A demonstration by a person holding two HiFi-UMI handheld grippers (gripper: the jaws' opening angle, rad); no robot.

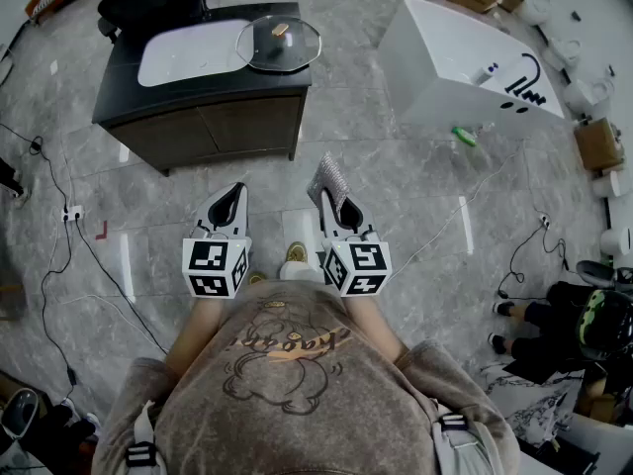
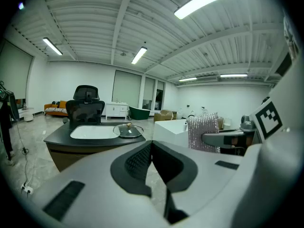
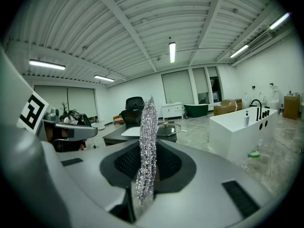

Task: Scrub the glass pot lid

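Head view: the left tool (image 1: 237, 190) is pressed together with nothing in it. The right tool (image 1: 334, 201) pinches a glittery silver scrub pad (image 1: 329, 174). The glass pot lid (image 1: 278, 44) lies flat, knob up, on a dark bench (image 1: 213, 95), just beside a white basin (image 1: 188, 52). It sits dead ahead of both tools and well apart from them, about on the line between the two. Neither tool is clearly nearer. The lid is round, so it has no long axis to line up on. Judgement: the pad-carrying tool must travel forward and a touch leftward.

Left gripper view: the jaws meet at the tips and are empty. The lid sits ahead, slightly left of the jaw line. This view shows the pad's broad face off to the right.

Right gripper view: the pad stands edge-on between the jaws and is clamped. The lid shows just right of it, partly masked. No tool touches the lid; scrubbing is not yet begun.
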